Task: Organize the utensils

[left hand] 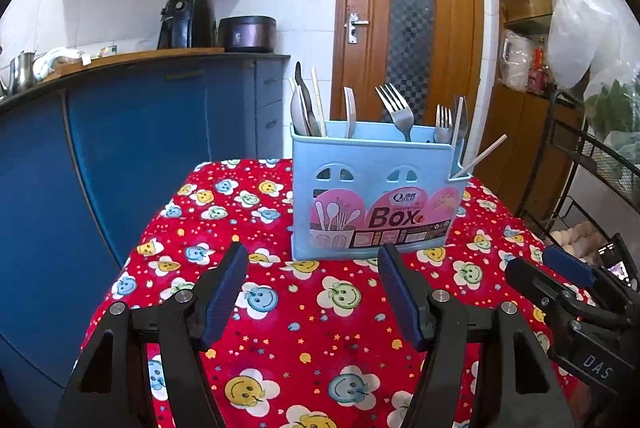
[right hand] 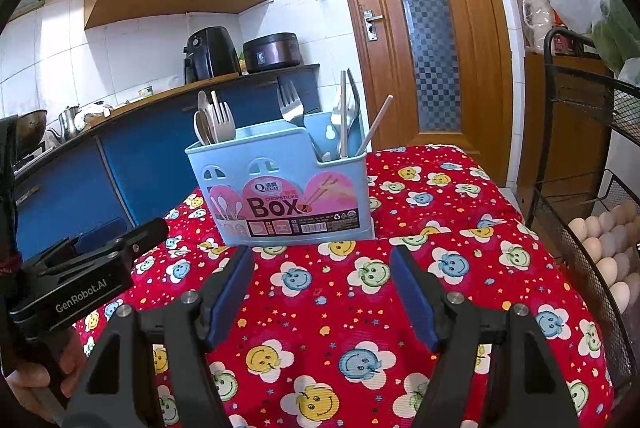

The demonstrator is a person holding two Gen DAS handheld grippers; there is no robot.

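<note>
Left gripper (left hand: 312, 260) spread, holding nothing, low over red tablecloth (left hand: 304, 340) | right gripper (right hand: 322, 264) likewise spread and bare | utensil box (left hand: 376, 196) upright mid-table just ahead, forks (left hand: 396, 110) and spoons inside | step: likely sorting check; table bare of loose utensils | next: pick one handle, approach from above.

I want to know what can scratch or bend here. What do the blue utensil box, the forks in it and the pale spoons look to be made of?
Blue utensil box: likely moulded plastic, matt, with cut-out windows and a printed label.
Forks: apparently steel, grey and shiny with reflections.
Pale spoons: possibly wood or plastic; beige, dull, no gleam.
</note>
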